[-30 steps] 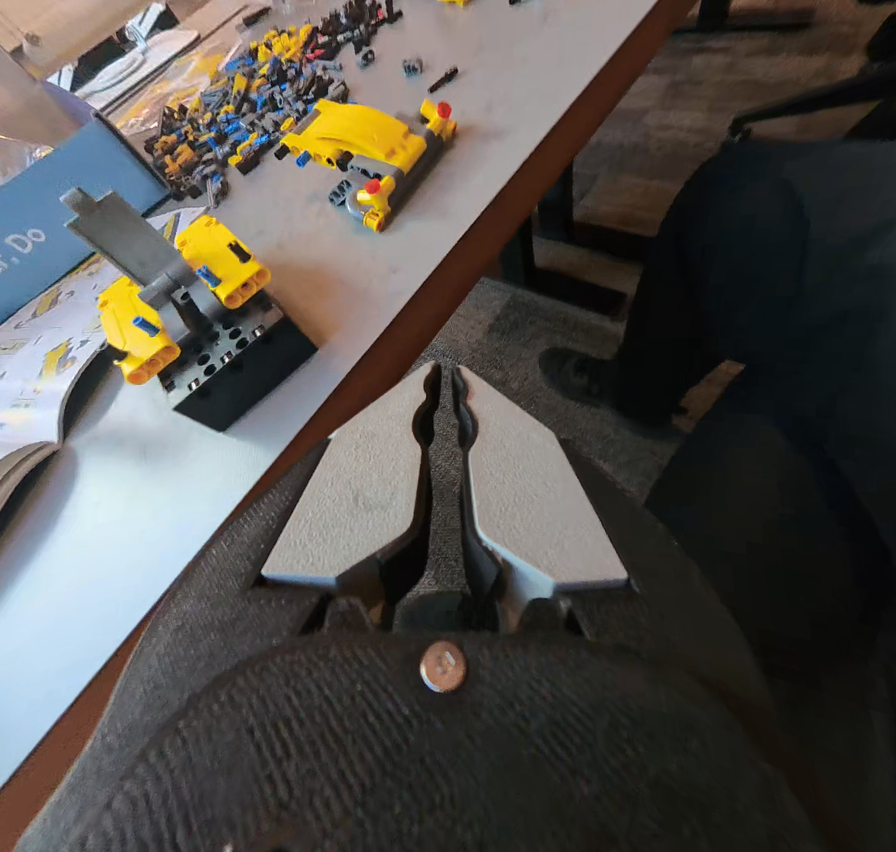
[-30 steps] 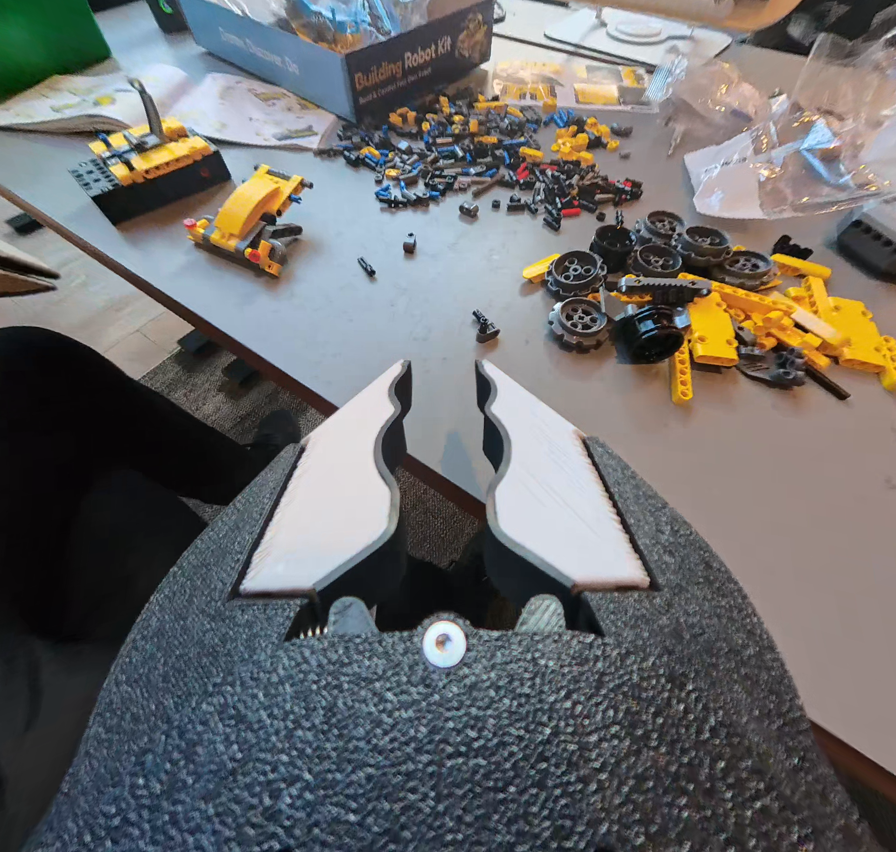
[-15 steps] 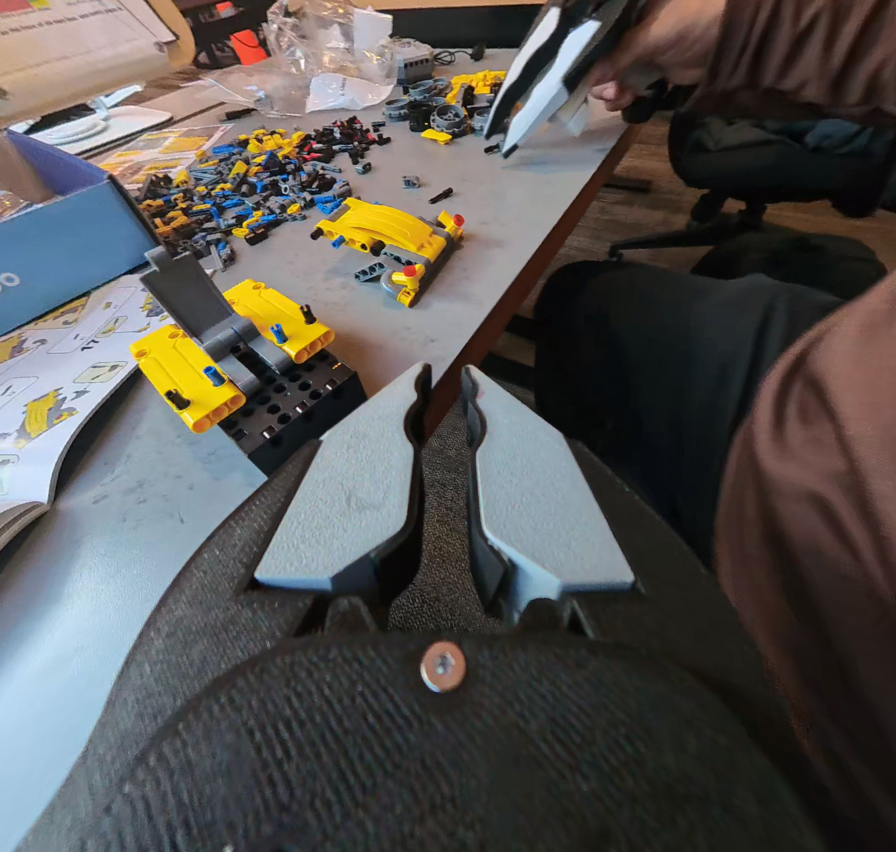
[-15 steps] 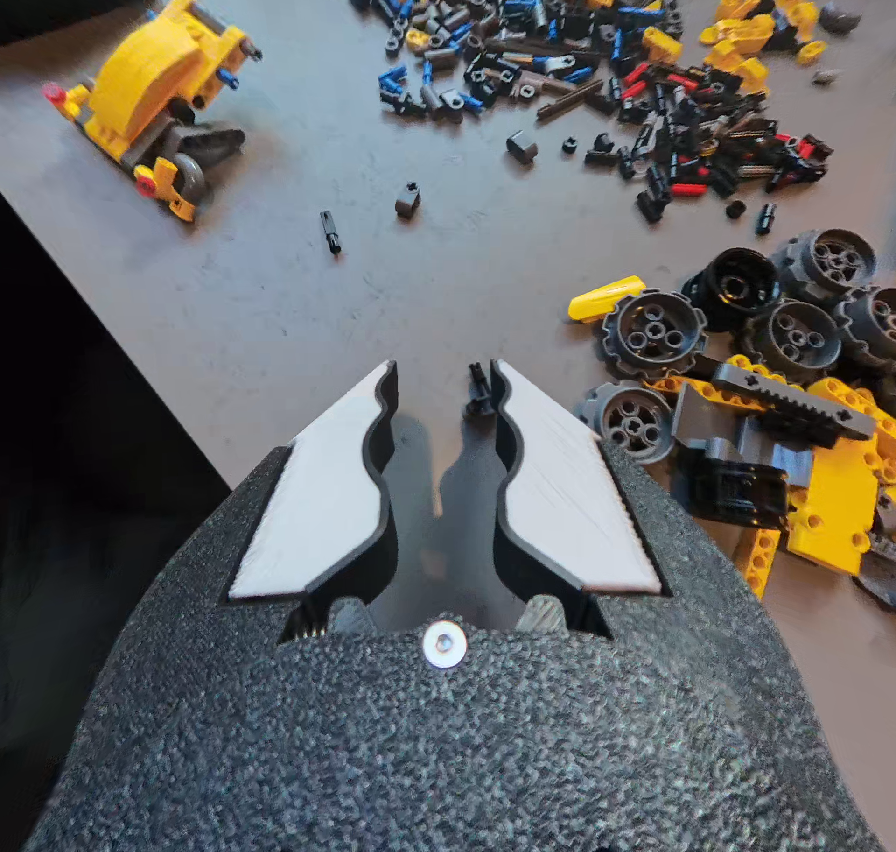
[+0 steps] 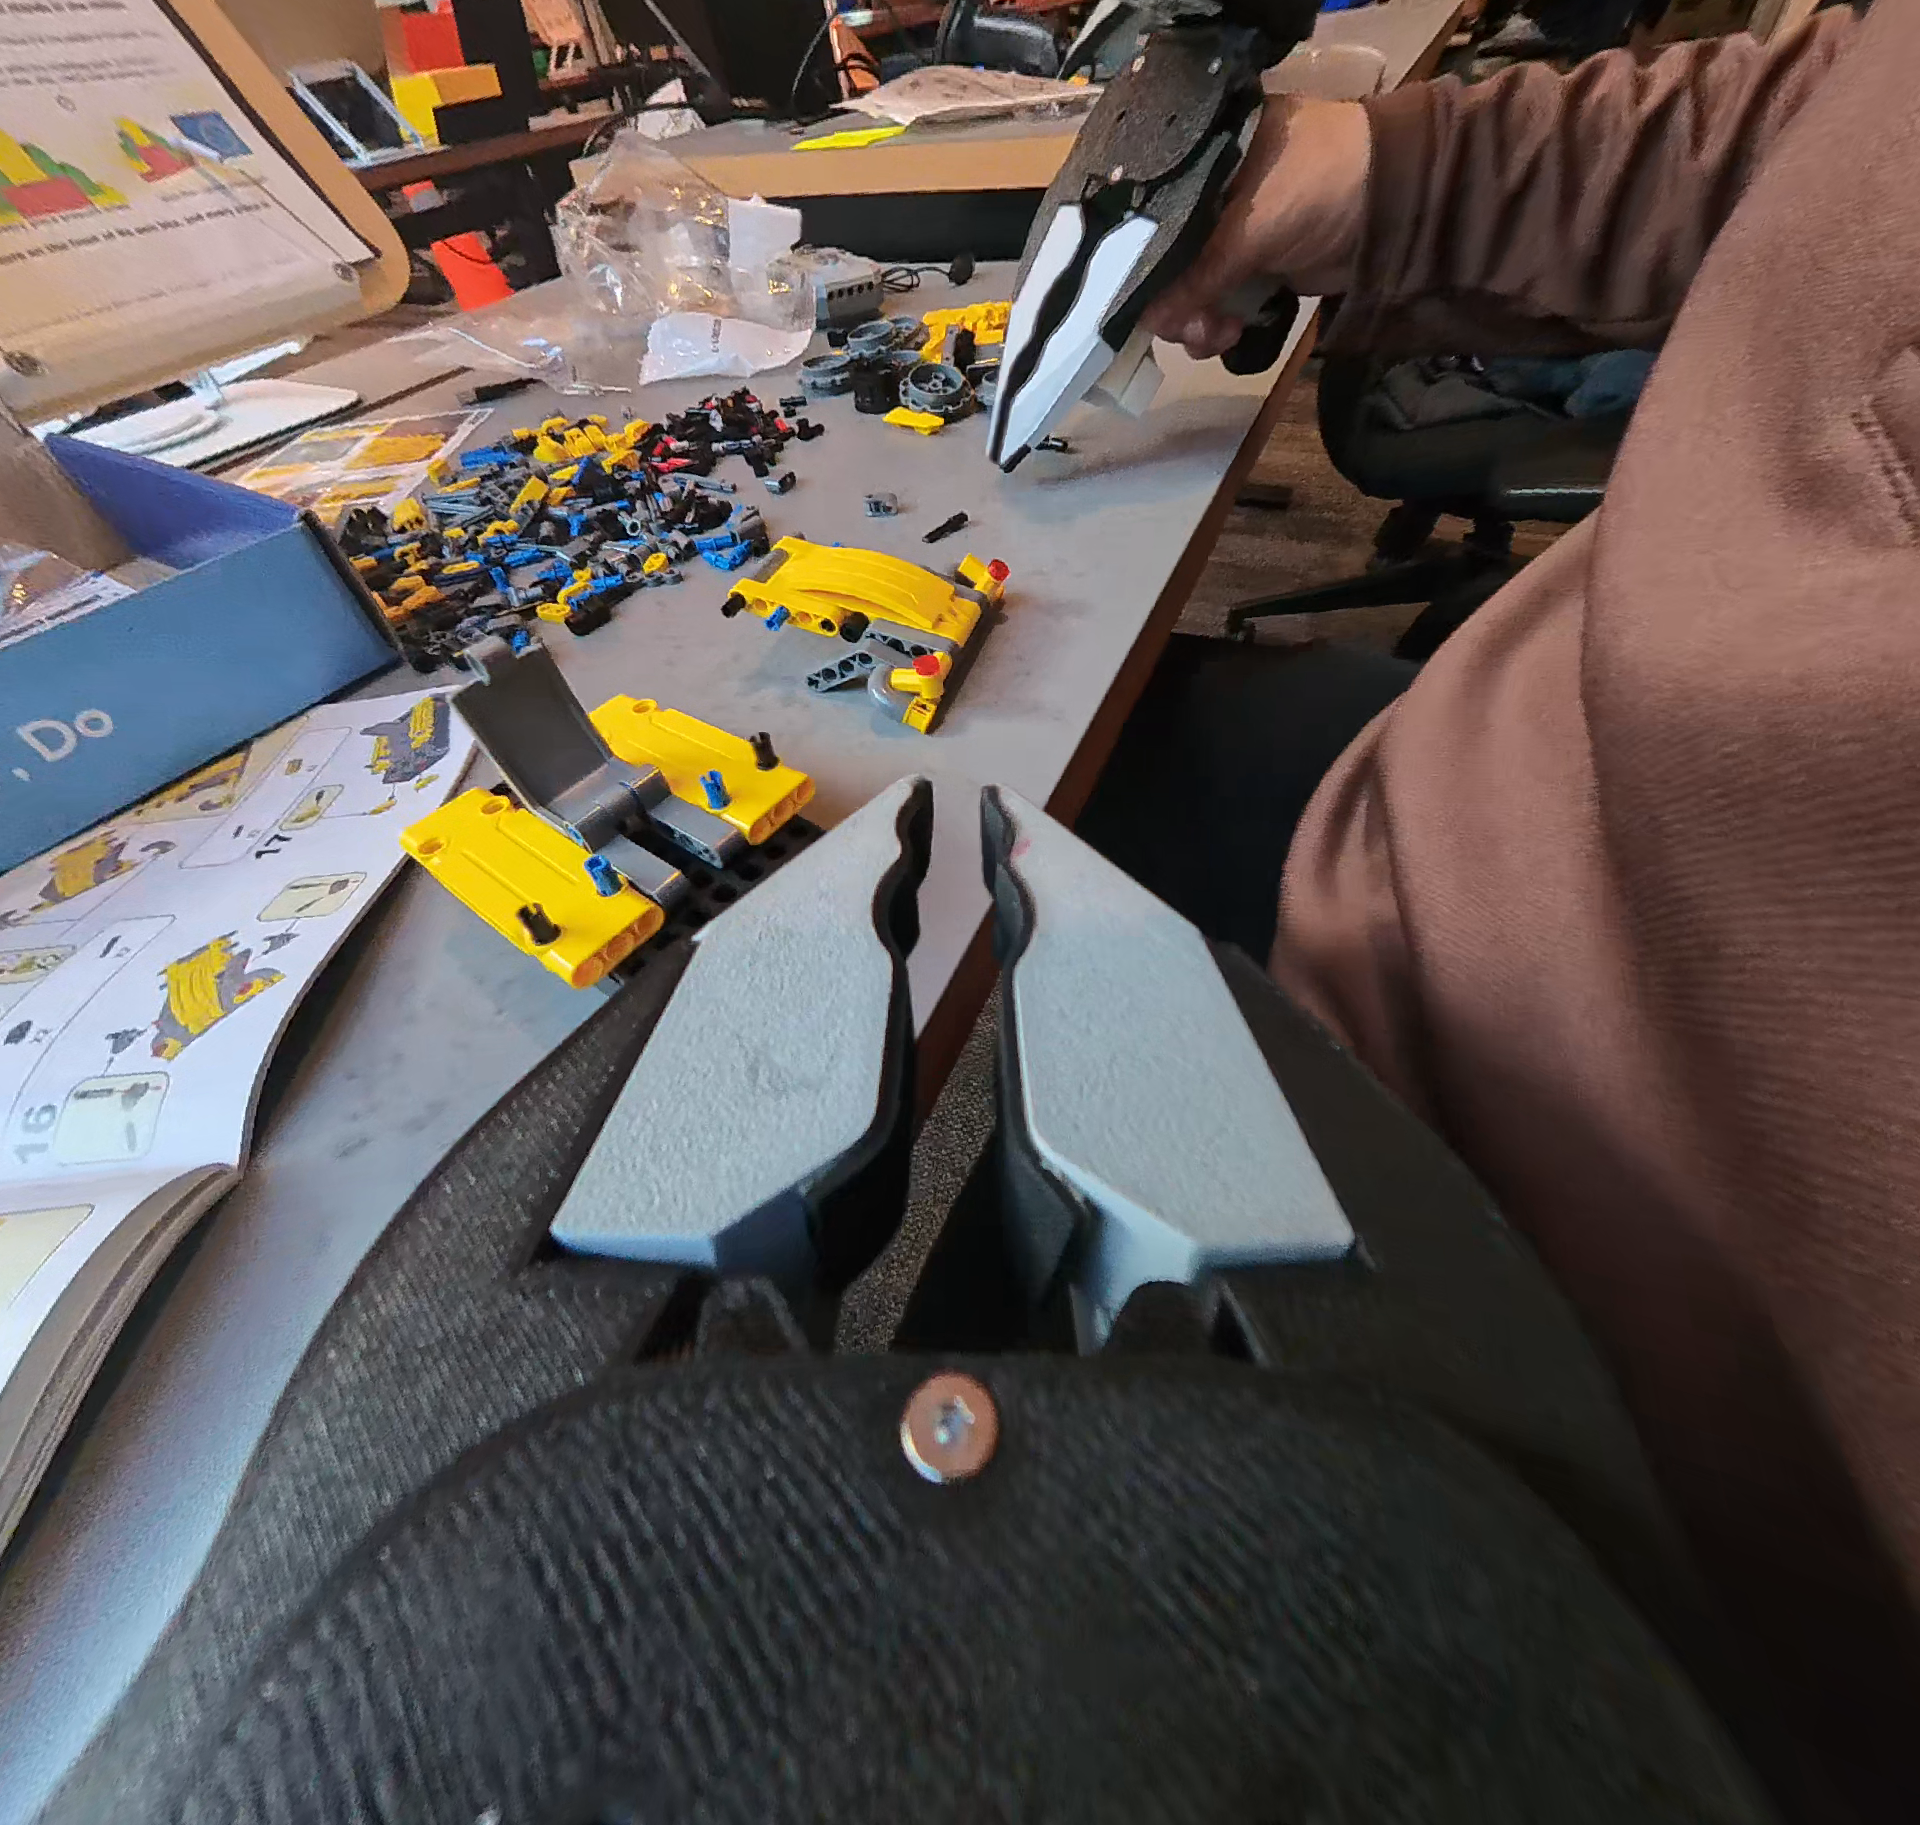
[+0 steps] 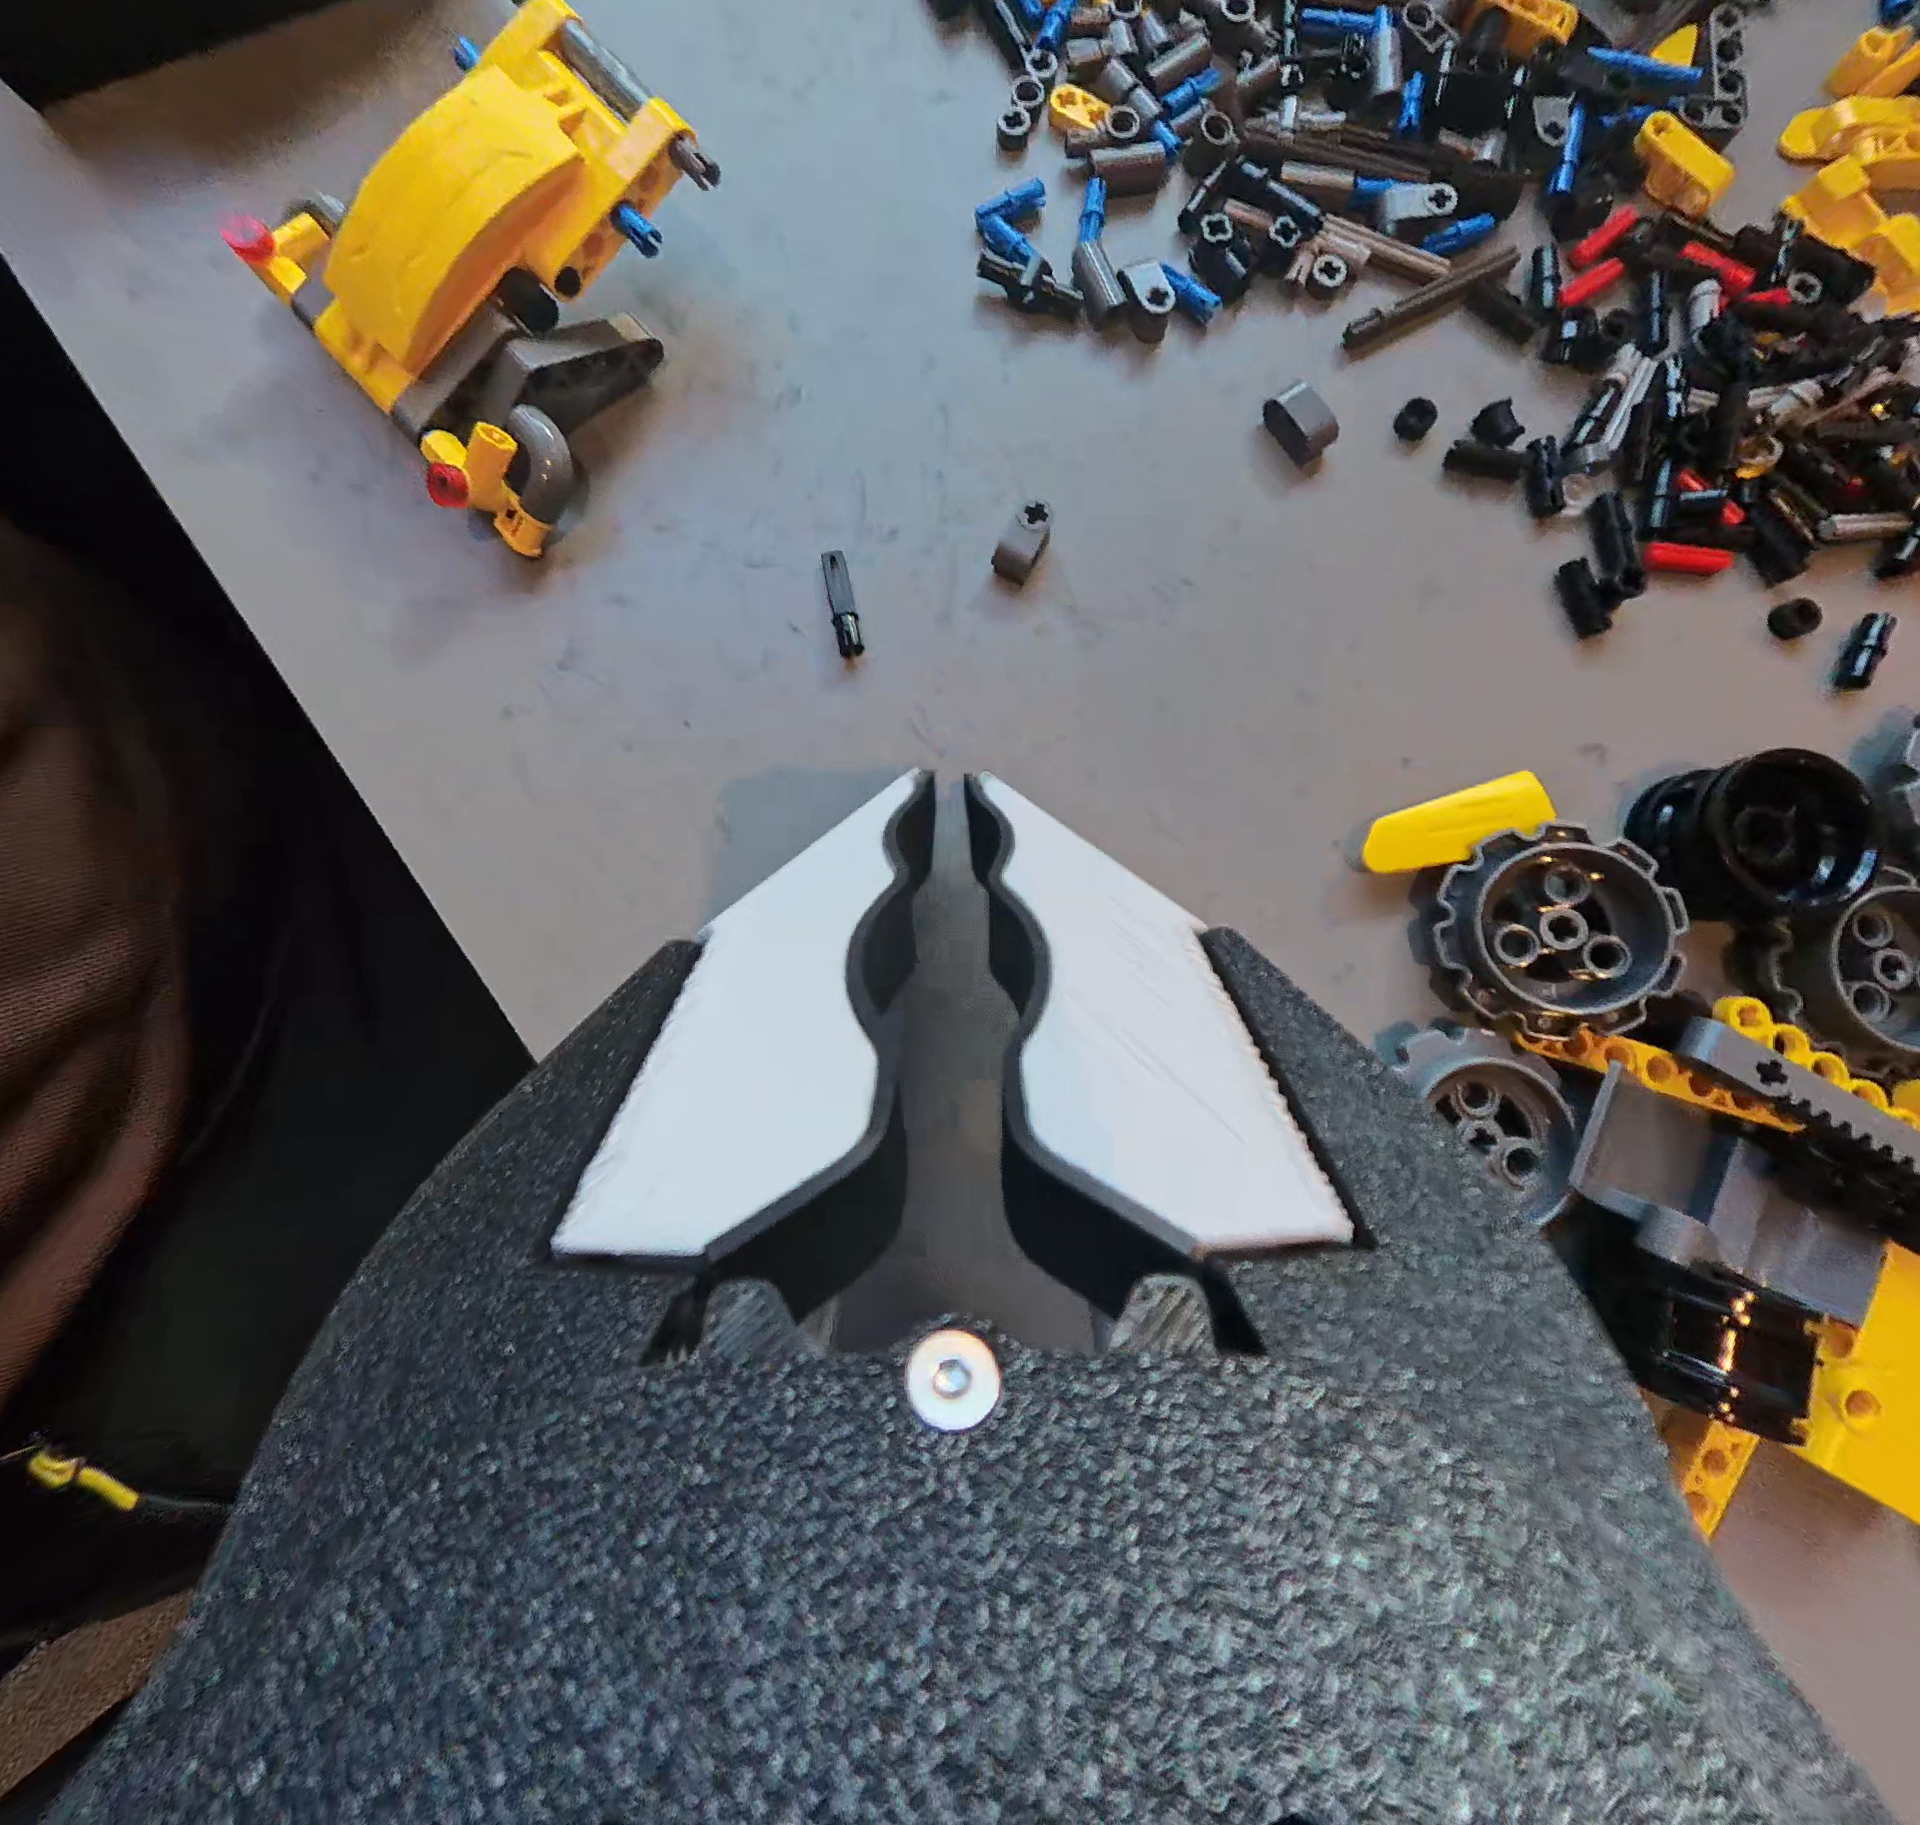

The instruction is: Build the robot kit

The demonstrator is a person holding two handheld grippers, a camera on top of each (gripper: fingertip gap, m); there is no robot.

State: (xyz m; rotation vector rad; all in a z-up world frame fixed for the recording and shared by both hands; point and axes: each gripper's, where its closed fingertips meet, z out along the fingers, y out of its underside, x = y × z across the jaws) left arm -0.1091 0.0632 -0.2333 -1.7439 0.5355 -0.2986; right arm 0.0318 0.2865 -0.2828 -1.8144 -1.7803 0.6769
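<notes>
Right gripper nearly closed, tips down on table; whether small black piece pinched, cannot tell. Left gripper slightly parted, empty, idling over table edge beside yellow-black assembly.

Grey table with brown edge; cluttered desks behind; black office chair; carpet.

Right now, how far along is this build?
Done: a yellow subassembly and a yellow-panelled base stand built. In hand: right tongs pinched shut at the table, grip unclear; left tongs empty. Left: the loose parts pile and wheels.
</notes>
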